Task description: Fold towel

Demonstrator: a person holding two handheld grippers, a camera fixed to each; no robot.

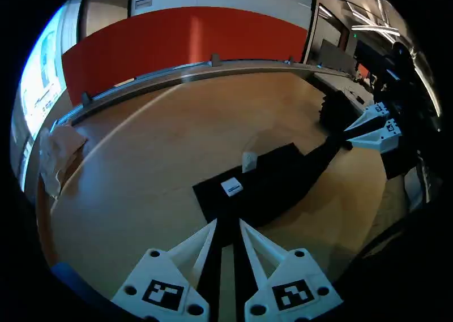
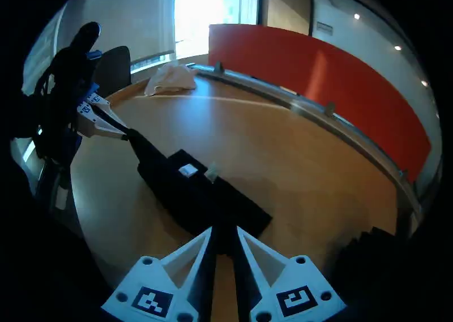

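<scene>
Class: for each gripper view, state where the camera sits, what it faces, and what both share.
Left gripper view: on the left gripper, facing along the black towel to the right gripper; own fingers below.
Right gripper view: on the right gripper, facing the left gripper; own fingers below.
Shared: black towel, table, red partition.

Towel [image 1: 266, 186] lies on table [image 1: 141, 169] between left gripper [image 1: 227, 224] and right gripper [image 2: 225, 230].

1. The left gripper [image 1: 228, 227] points forward and slightly down, its fingers drawn nearly together and pinching the black towel [image 1: 266, 180] at their tips.
2. The right gripper [image 2: 224, 231] is posed alike, nipping the towel's other end.
3. Each has the other ahead: the right gripper lies to the left one's right, with its fingers close together.
</scene>
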